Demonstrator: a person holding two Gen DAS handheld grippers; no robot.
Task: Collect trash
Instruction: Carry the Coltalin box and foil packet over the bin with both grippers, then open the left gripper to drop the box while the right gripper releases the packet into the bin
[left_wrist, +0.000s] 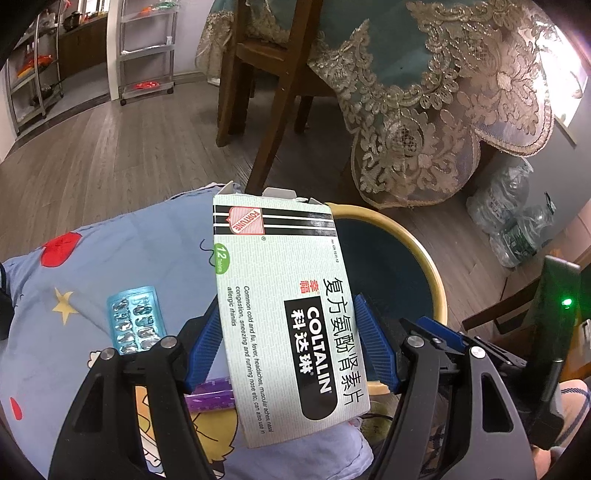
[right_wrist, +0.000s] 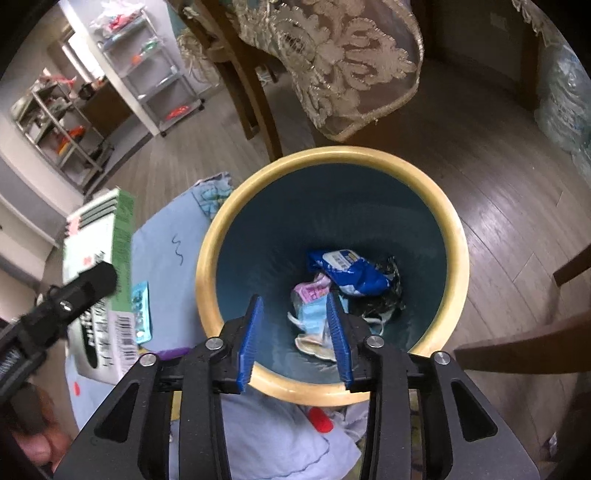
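Grey wood-plank floor (left_wrist: 122, 155) running back to two metal shelf racks (left_wrist: 147, 48) against the far wall. A dark wooden chair (left_wrist: 266, 74) is standing beside a table draped in teal cloth with heavy lace trim (left_wrist: 436, 122). Clear plastic bottles (left_wrist: 513, 218) are lying bundled on the floor at right.

Nearest surface: a pale blue printed cloth (left_wrist: 122, 266) (red shapes, one yellow star, cartoon figures) covering something soft; what is under it cannot be told.

One round bin (right_wrist: 458, 236), cream rim and dark teal inside, is sitting at the edge of the cloth. Inside, at the bottom: one blue wrapper (right_wrist: 354, 273), one pink-and-light-blue packet (right_wrist: 312, 299), some dark crumpled material and a pale scrap; no firm count beyond that.

On the cloth: one teal blister pack (left_wrist: 135, 319) and one purple item (left_wrist: 210, 397), mostly hidden.

Left claw (left_wrist: 291, 339) is clamping one white-and-green medicine box (left_wrist: 284, 314), top flaps open, blue pads pressing both sides; the box is hanging over the cloth, just beside the bin's rim.

Right claw (right_wrist: 295, 328) is hovering over the bin mouth, jaws apart, nothing between the pads.
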